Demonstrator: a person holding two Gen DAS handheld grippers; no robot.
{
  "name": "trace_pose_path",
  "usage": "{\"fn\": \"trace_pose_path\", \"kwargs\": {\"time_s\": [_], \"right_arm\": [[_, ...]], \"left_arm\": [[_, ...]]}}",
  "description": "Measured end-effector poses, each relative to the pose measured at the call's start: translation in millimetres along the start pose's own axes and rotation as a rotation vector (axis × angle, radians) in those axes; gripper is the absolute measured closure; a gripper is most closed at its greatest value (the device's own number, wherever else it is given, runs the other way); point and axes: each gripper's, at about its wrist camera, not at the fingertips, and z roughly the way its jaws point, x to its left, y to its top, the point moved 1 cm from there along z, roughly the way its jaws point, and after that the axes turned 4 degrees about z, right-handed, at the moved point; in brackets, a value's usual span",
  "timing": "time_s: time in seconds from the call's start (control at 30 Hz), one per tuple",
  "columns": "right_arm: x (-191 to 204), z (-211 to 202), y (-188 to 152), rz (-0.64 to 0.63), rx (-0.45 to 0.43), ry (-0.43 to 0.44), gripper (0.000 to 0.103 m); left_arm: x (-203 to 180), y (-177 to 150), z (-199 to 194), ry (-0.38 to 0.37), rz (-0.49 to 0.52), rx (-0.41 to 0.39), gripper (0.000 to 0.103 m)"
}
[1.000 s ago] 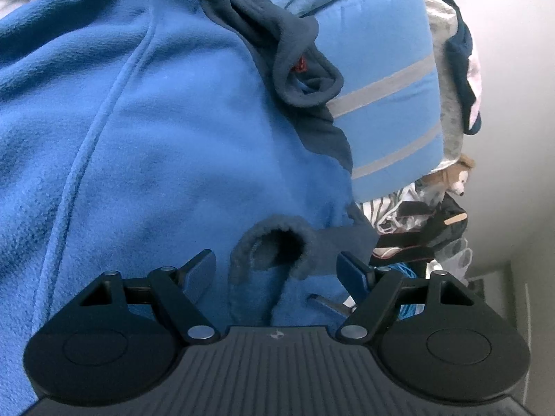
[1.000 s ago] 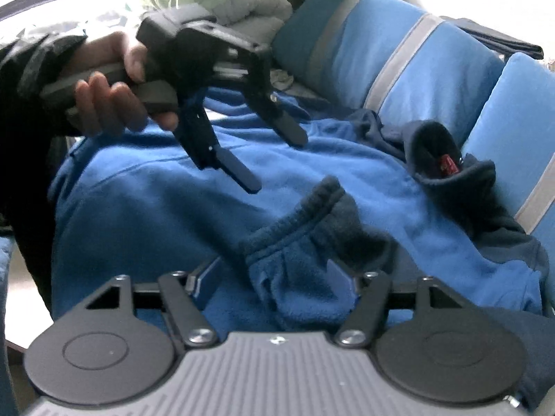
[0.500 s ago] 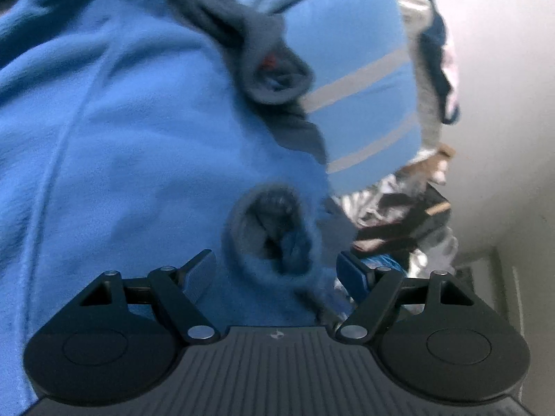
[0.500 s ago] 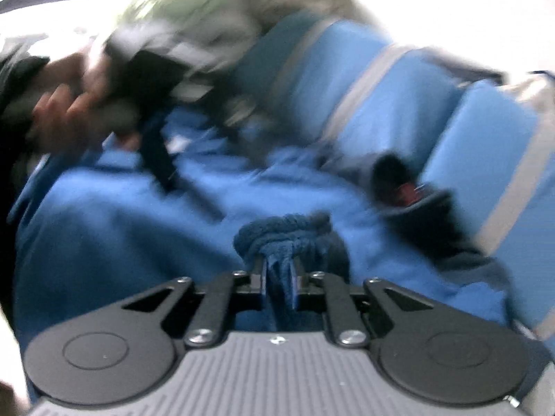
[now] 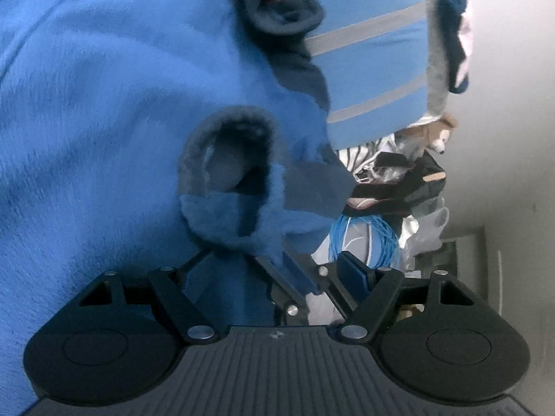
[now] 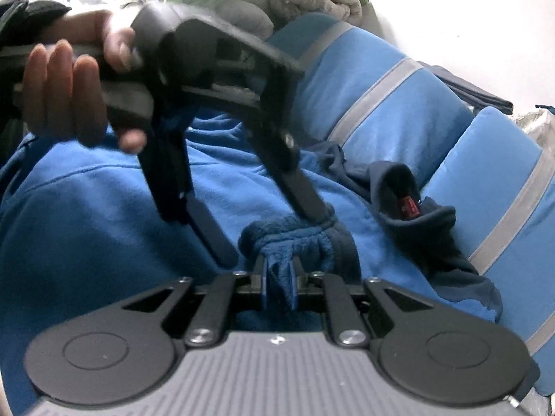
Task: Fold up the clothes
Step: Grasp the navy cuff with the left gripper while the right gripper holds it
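Garment: a blue fleece (image 6: 86, 228) spread over a sofa with blue, grey-striped cushions (image 6: 392, 104); its dark collar (image 6: 409, 204) lies toward the cushions.
Handling: soft, thick and light, by the look of it; the pile should give good friction, though it will bunch and drag instead of sliding. Nothing fragile.
Where to hold: the ribbed cuff (image 6: 295, 239) and the seams look like the firmest spots; loose body fabric would likely just stretch.
Right tool (image 6: 280, 279): clenched on a pinch of the sleeve fabric right behind the cuff, which puffs out just past its tips.
Left tool (image 6: 269, 228): spread wide, gripping nothing. One finger touches or nearly touches the far side of the cuff, the other stands on the near side, so the cuff sits roughly between them.
Left wrist view: the cuff opening (image 5: 229, 163) faces the camera, just ahead of the tool (image 5: 277, 270).
Hand (image 6: 69, 79): wrapped round the left tool's handle.
Judgement: sleeve ready to be carried across the body.
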Motion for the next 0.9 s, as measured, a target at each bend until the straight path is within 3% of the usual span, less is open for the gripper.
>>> {"fn": "trace_pose_path", "kwargs": {"time_s": [0.17, 0.43, 0.6, 0.7, 0.83, 0.9], "right_arm": [[0.7, -6.9, 0.6, -0.016, -0.010, 0.034, 0.089], [3.1, -21.0, -1.7, -0.042, -0.026, 0.068, 0.089], [4.9, -24.4, -4.8, -0.055, -0.023, 0.078, 0.089], [5.6, -24.5, -5.1, -0.063, -0.022, 0.077, 0.089], [8.8, -23.3, -4.6, -0.078, -0.021, 0.077, 0.089], [10.1, -22.6, -5.3, -0.085, -0.019, 0.074, 0.085]], "left_arm": [[6.9, 6.1, 5.4, 0.021, -0.035, -0.044, 0.026], [6.8, 9.0, 7.3, 0.084, -0.012, -0.088, 0.030], [9.4, 8.8, 7.7, 0.119, -0.010, -0.080, 0.056], [11.0, 9.0, 6.0, 0.120, -0.010, -0.078, 0.064], [7.7, 7.8, 7.5, 0.128, -0.012, -0.085, 0.087], [6.3, 8.2, 6.1, 0.127, -0.003, -0.091, 0.087]]}}
